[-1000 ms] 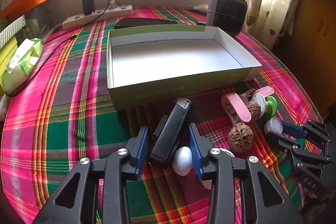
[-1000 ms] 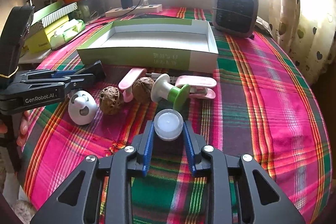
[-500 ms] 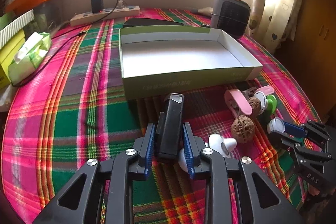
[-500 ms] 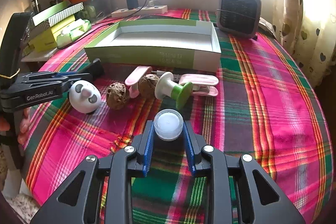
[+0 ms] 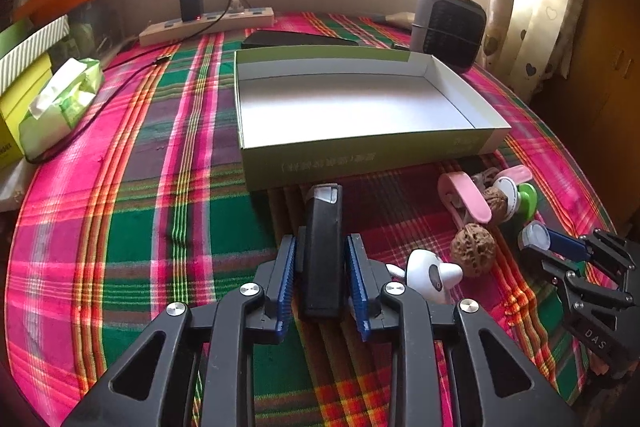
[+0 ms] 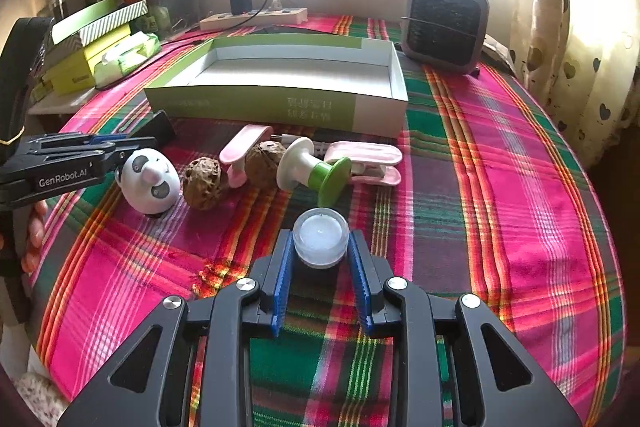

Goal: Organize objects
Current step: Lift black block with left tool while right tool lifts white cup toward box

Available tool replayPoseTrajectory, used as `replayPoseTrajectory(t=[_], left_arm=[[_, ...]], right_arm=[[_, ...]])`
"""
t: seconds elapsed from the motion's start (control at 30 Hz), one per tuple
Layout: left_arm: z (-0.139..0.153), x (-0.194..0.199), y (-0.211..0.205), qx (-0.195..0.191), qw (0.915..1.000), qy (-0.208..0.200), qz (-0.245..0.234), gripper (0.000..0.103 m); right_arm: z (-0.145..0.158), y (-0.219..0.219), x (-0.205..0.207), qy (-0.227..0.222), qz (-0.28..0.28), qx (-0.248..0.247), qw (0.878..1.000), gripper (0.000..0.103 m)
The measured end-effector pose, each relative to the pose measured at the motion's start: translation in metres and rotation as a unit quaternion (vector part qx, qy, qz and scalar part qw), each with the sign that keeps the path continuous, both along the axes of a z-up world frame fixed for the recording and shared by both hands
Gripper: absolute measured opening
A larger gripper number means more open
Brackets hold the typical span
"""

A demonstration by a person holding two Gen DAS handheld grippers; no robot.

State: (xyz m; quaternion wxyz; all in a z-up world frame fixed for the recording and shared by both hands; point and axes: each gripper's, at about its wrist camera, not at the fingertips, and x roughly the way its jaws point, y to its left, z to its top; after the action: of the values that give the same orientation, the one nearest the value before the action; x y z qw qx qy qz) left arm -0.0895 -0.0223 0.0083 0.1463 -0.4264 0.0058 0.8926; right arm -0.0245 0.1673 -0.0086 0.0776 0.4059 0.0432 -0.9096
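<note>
My left gripper [image 5: 320,251] is shut on a black lighter-like bar [image 5: 322,243] and holds it just in front of the open green box [image 5: 360,151]. My right gripper [image 6: 320,247] is shut on a small white round jar [image 6: 320,237] above the tablecloth; it also shows in the left wrist view [image 5: 556,247]. On the cloth lie a white panda toy [image 6: 150,181], two walnuts [image 6: 202,183], pink clips [image 6: 362,163] and a white and green spool [image 6: 314,173].
A grey fan heater [image 6: 446,23] stands behind the box on the right. A power strip with a charger [image 5: 208,21] lies at the back. A tissue pack [image 5: 60,103] and stacked boxes [image 6: 92,47] are at the left edge. The round table drops off on all sides.
My left gripper closed on the black bar, straightened it and lifted it toward the box. The panda toy rolled over. My right gripper kept hold of the jar and rose a little.
</note>
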Motion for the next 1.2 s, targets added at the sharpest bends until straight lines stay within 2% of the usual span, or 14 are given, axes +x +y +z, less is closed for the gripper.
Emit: replayPoseTrajectory(t=[0.07,0.13,0.2,0.4,0.57,0.87,1.2], left_arm=[[0.000,-0.002,0.000,-0.004,1.0000,0.001,0.003,0.026],[0.000,-0.003,0.001,-0.007,1.0000,0.001,0.005,0.026],[-0.001,-0.004,0.001,-0.009,0.9999,0.003,0.005,0.026],[0.000,-0.004,0.003,-0.017,0.9998,0.006,0.007,0.022],[0.000,-0.001,0.003,-0.017,0.9998,0.007,0.007,0.022],[0.002,0.003,0.004,-0.012,0.9999,0.010,0.005,0.022],[0.020,0.012,0.003,0.001,0.9998,0.019,-0.001,0.022]], right_arm=[[0.000,-0.001,-0.002,-0.001,0.000,0.004,1.000,0.030],[0.000,-0.002,-0.005,-0.002,-0.005,0.009,1.000,0.038],[0.000,-0.002,-0.007,-0.002,-0.012,0.014,1.000,0.040],[0.000,-0.001,-0.008,-0.002,-0.012,0.009,1.000,0.040],[0.000,-0.003,-0.007,-0.001,-0.004,0.006,1.000,0.029],[0.001,-0.001,-0.004,0.000,-0.004,-0.002,1.000,0.029],[0.015,-0.004,0.000,0.018,0.005,-0.008,1.000,0.029]])
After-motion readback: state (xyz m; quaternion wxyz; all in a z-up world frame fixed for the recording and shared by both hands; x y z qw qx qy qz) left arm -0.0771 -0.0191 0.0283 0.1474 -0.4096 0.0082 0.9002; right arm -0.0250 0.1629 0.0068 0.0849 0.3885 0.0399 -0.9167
